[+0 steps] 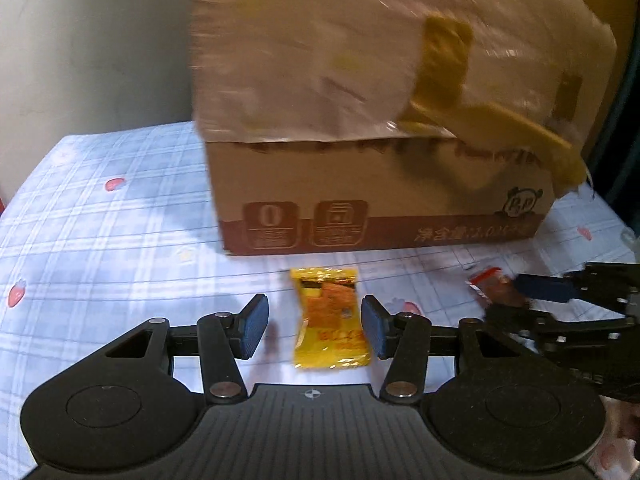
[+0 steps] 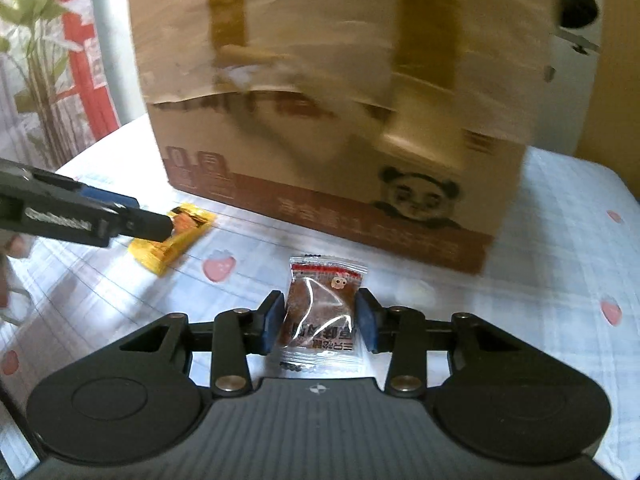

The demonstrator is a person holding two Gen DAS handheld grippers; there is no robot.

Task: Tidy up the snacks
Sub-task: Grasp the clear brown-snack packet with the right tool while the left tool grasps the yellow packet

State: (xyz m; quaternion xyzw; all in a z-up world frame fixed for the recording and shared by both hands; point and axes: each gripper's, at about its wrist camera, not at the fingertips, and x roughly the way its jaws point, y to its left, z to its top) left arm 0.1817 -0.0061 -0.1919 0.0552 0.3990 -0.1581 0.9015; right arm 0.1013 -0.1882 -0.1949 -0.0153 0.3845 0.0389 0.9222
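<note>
Yellow snack (image 1: pixel 330 322) btwn wide left gripper (image 1: pixel 316 326); right gripper (image 2: pixel 320 322) clamps brown snack (image 2: pixel 320 314).

- Left claw (image 1: pixel 316 326): jaws spread wide, blue pads (image 1: pixel 253 326) well apart, held low and level.
- Right claw (image 2: pixel 320 322): jaws narrowed, blue pads (image 2: pixel 273 320) nearly pressing inward.

Box (image 1: pixel 360 184): tan, maroon band, panda print;
Cloth (image 1: pixel 120 240): pale blue plaid, pink strawberries;
Packets: yellow packet (image 1: pixel 330 320); brown-and-clear packet (image 2: pixel 322 312), red strip
</note>
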